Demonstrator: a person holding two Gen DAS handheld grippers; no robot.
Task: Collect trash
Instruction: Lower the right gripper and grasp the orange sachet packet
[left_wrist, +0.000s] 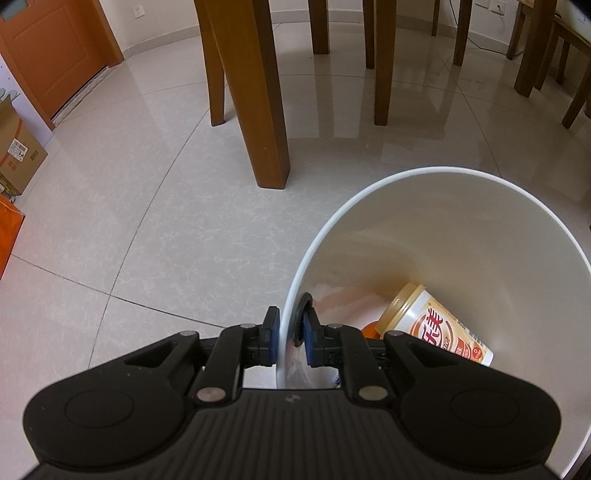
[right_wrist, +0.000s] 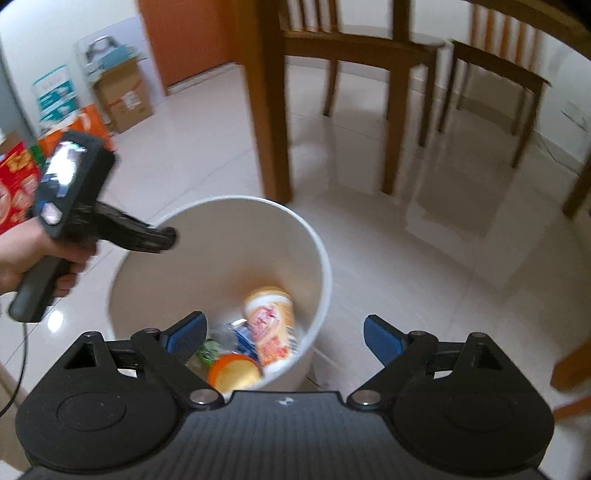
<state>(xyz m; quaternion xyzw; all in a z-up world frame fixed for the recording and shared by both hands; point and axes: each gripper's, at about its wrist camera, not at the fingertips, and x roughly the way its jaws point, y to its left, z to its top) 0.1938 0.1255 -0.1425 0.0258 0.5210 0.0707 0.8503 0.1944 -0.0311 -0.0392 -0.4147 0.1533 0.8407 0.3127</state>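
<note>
Left gripper clamped on white bin rim. Bin contains milk-tea cup, orange lid, wrappers. Right gripper spread apart above.

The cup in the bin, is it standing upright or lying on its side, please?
On its side: the cup lies tilted against the wall of the bin, lid end raised, among other trash.

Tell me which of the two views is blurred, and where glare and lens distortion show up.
Left wrist view: sharp; the cup label in the bin is crisp, the glossy floor mirrors the chair legs, and floor seams bow from the fisheye. Right wrist view: motion-smeared, with the cup, the other trash and the chairs soft; there is floor glare below the chairs.
</note>
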